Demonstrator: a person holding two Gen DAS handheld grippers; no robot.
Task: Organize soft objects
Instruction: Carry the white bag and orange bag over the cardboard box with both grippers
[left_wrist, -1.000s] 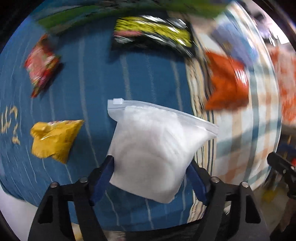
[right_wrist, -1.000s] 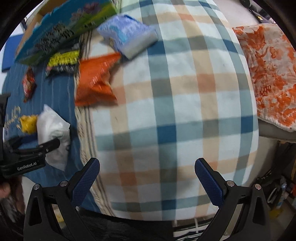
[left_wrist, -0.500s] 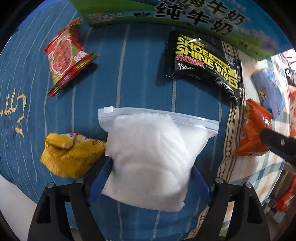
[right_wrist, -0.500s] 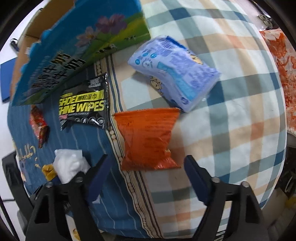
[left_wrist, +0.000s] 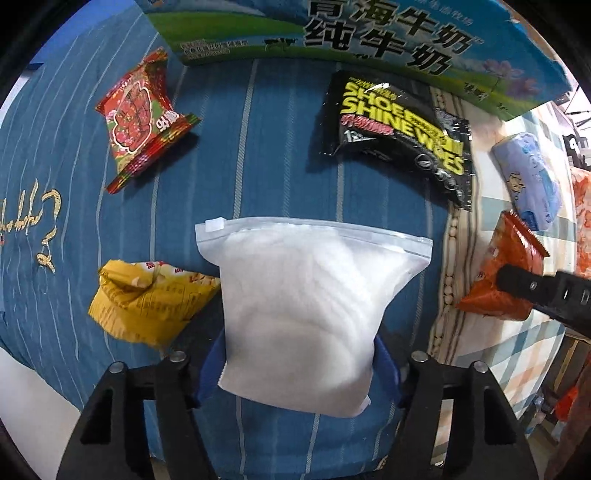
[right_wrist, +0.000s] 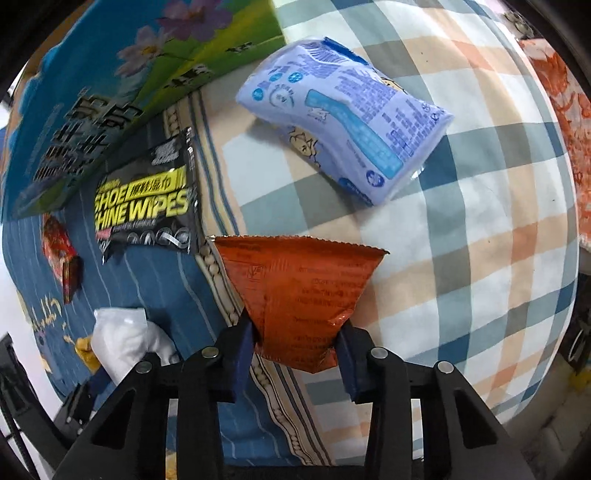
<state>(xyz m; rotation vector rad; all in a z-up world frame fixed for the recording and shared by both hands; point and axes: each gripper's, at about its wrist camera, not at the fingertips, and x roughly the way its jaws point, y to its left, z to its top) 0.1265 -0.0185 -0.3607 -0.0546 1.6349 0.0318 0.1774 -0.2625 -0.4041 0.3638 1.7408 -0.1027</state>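
My left gripper (left_wrist: 299, 365) is shut on a white zip bag (left_wrist: 306, 306) and holds it over the blue striped cloth (left_wrist: 258, 155); the bag also shows in the right wrist view (right_wrist: 125, 339). My right gripper (right_wrist: 295, 354) is shut on the lower end of an orange snack packet (right_wrist: 299, 288), which lies at the seam between the blue cloth and the checked cloth (right_wrist: 480, 240). The packet also shows in the left wrist view (left_wrist: 506, 273).
A yellow packet (left_wrist: 147, 299), a red packet (left_wrist: 140, 118) and a black shoe wipes pack (left_wrist: 402, 129) lie on the blue cloth. A light blue tissue pack (right_wrist: 343, 114) lies on the checked cloth. A milk carton box (left_wrist: 369, 33) stands behind.
My right gripper moved in toward the orange packet and closed on its lower end. My left gripper turned left with the white bag still in it.
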